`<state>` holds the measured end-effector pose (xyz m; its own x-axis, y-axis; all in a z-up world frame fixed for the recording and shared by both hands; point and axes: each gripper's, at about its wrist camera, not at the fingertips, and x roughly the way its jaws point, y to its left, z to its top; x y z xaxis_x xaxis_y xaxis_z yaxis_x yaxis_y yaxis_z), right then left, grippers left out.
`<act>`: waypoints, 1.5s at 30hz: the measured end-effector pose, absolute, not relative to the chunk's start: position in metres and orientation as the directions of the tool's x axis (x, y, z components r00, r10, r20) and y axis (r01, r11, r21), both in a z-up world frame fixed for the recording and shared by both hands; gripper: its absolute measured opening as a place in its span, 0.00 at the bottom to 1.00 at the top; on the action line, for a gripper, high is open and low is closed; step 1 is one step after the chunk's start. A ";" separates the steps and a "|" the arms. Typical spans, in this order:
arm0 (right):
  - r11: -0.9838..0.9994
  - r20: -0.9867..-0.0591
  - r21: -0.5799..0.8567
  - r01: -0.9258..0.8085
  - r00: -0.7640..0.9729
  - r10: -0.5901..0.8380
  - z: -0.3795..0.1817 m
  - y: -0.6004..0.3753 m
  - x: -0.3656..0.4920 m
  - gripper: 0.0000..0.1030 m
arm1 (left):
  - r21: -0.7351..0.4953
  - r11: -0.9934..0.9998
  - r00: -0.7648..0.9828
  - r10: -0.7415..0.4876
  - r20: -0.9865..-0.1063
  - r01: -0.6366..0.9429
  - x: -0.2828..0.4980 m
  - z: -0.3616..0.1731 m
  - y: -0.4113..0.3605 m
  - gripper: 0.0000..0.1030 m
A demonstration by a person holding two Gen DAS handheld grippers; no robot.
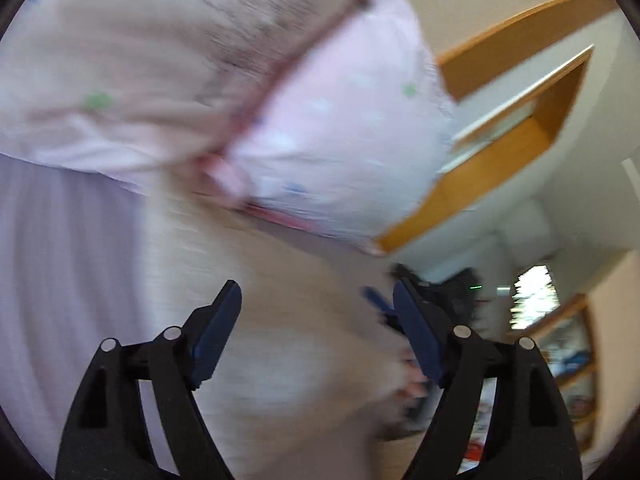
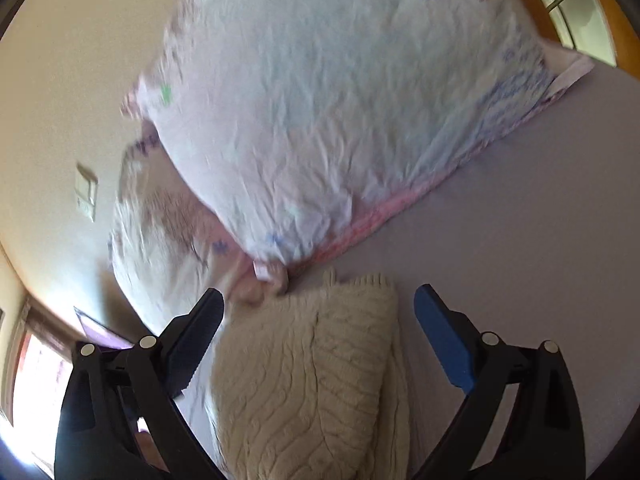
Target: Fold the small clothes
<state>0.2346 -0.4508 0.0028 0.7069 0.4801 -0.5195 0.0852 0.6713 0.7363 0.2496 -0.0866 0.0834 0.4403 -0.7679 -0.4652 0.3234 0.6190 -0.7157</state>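
Your right gripper (image 2: 318,320) stands wide open with nothing in it, and the cream cable-knit garment (image 2: 308,368) lies on the lilac bed surface (image 2: 540,208) right between its fingers, long axis running away from you. Your left gripper (image 1: 318,320) is also spread wide and empty; a blurred pale cloth (image 1: 300,340) fills its gap, too smeared to identify. The pale pink pillow with small coloured prints (image 2: 340,100) lies just beyond the knit. Your right hand looks nearer, so the knit's far hem seems the likelier grab.
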 end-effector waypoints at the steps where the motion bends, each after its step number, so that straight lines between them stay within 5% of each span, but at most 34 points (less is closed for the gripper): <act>1: 0.666 -0.542 0.739 0.097 0.673 0.503 -0.004 -0.447 0.240 0.95 | -0.690 0.665 0.447 -0.729 -0.518 0.286 0.251 0.076 -0.080 0.76; 7: 0.660 -0.600 0.740 0.131 0.572 0.559 -0.030 -0.430 0.251 0.82 | -0.667 0.715 0.332 -0.693 -0.639 0.209 0.263 0.024 -0.092 0.77; 11: 0.697 -0.644 0.702 0.144 0.546 0.535 -0.038 -0.422 0.255 0.56 | -0.677 0.705 0.319 -0.704 -0.635 0.209 0.264 0.008 -0.113 0.78; 14: 0.645 -0.591 0.753 0.129 0.564 0.577 -0.042 -0.422 0.255 0.34 | -0.703 0.682 0.348 -0.721 -0.599 0.203 0.268 0.004 -0.120 0.74; 16: 0.636 -0.564 0.764 0.106 0.588 0.580 -0.039 -0.419 0.252 0.32 | -0.734 0.655 0.346 -0.740 -0.576 0.179 0.270 -0.003 -0.118 0.51; 19: 0.553 -0.456 0.832 0.030 0.605 0.653 -0.032 -0.411 0.249 0.29 | -0.786 0.584 0.324 -0.797 -0.510 0.201 0.268 0.004 -0.097 0.41; 22: 0.475 -0.359 0.876 -0.085 0.545 0.758 -0.024 -0.376 0.251 0.28 | -0.758 0.608 0.363 -0.778 -0.512 0.235 0.253 0.020 -0.061 0.41; 24: 0.548 -0.418 0.826 -0.137 0.505 0.755 -0.021 -0.342 0.257 0.30 | -0.704 0.669 0.420 -0.725 -0.546 0.239 0.246 0.028 -0.035 0.44; 28: 0.693 -0.566 0.710 -0.126 0.482 0.668 -0.021 -0.313 0.261 0.50 | -0.659 0.740 0.450 -0.638 -0.625 0.135 0.249 0.015 0.003 0.53; 30: 0.678 -0.549 0.727 -0.109 0.503 0.668 -0.020 -0.321 0.257 0.63 | -0.683 0.718 0.455 -0.658 -0.600 0.137 0.248 0.011 0.007 0.57; 33: 0.653 -0.520 0.751 -0.101 0.519 0.678 -0.020 -0.330 0.254 0.65 | -0.662 0.732 0.467 -0.648 -0.601 0.164 0.245 0.015 0.006 0.64; 34: 0.657 -0.524 0.746 -0.108 0.514 0.679 -0.021 -0.327 0.253 0.59 | -0.657 0.735 0.465 -0.647 -0.605 0.169 0.243 0.015 0.004 0.65; 35: 0.668 -0.533 0.732 -0.132 0.500 0.683 -0.021 -0.322 0.252 0.35 | -0.653 0.737 0.461 -0.646 -0.608 0.172 0.245 0.016 0.000 0.65; 36: 0.688 -0.550 0.710 -0.152 0.490 0.676 -0.023 -0.325 0.244 0.21 | -0.653 0.737 0.458 -0.647 -0.609 0.173 0.245 0.016 -0.002 0.65; 37: 0.719 -0.566 0.674 -0.172 0.505 0.652 -0.021 -0.321 0.241 0.15 | -0.655 0.736 0.455 -0.649 -0.610 0.172 0.246 0.015 -0.004 0.65; 45: 0.956 -0.677 0.285 -0.074 0.690 0.255 -0.011 -0.306 0.238 0.08 | -0.648 0.729 0.435 -0.668 -0.603 0.221 0.243 0.004 -0.013 0.66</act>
<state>0.2381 -0.3059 -0.0111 0.6901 0.2553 -0.6772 -0.0739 0.9557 0.2850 0.2427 -0.0128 0.0041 0.4349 -0.6684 -0.6034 0.2207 0.7288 -0.6482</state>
